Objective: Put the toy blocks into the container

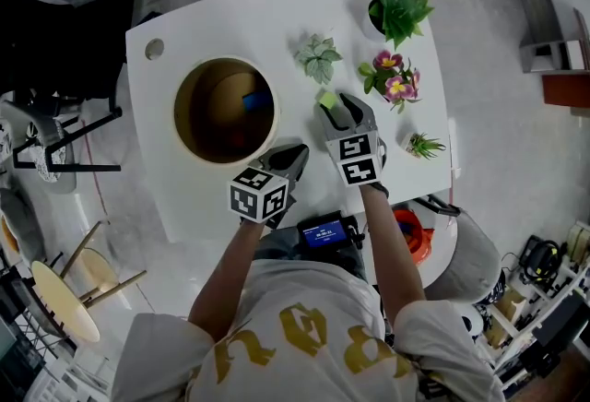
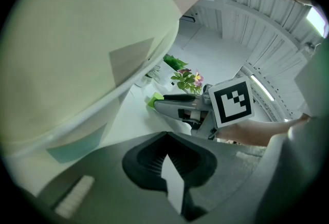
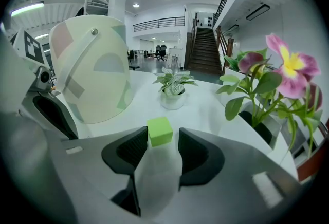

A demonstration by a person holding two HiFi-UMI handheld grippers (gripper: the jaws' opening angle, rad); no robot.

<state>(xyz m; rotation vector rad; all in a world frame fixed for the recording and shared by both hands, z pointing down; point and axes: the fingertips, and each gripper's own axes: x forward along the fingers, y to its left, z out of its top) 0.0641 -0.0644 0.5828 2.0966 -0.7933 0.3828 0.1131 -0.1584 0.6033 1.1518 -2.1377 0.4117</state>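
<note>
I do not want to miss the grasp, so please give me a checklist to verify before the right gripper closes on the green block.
1. The green block sits between the right gripper fingers: ok.
2. The fingers press the block: not ok, they stand open.
3. The block is apart from the pale plant behind it: ok.
4. The container has room beside the blue block: ok.
5. The left gripper, shut and empty, is clear of the path to the container: cannot tell.

Leafy plant (image 1: 398, 11), variegated plant (image 1: 318, 57), pink flowers (image 1: 395, 82) on white table (image 1: 198, 197) (succulent (image 1: 424, 147) too, perhaps).
</note>
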